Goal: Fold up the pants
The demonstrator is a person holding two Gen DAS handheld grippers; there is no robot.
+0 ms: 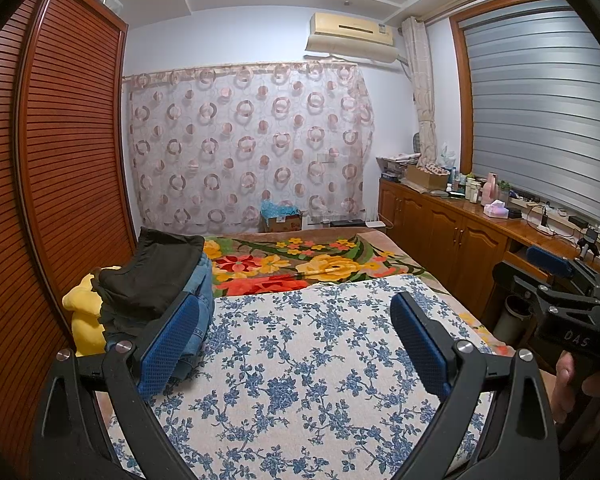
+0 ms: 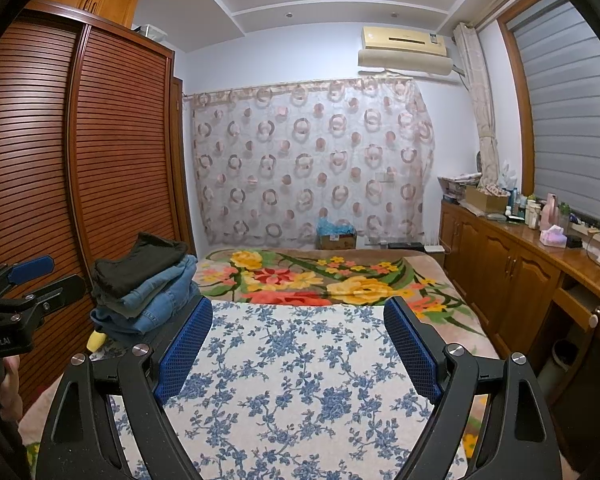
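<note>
A stack of folded pants (image 1: 160,284) (image 2: 144,286) lies at the left side of the bed, dark pants on top of blue jeans. My left gripper (image 1: 296,312) hovers open above the blue-flowered white cloth (image 1: 308,360), its left pad close beside the stack, nothing between its blue pads. My right gripper (image 2: 298,316) is also open over the same cloth (image 2: 300,380) and holds nothing. Each gripper shows at the edge of the other's view, held by a hand.
A yellow soft toy (image 1: 82,316) sits under the stack's left side. A bright floral blanket (image 1: 300,264) covers the far half of the bed. A slatted wooden wardrobe (image 1: 60,160) stands left, and a cluttered wooden cabinet (image 1: 460,224) runs along the right.
</note>
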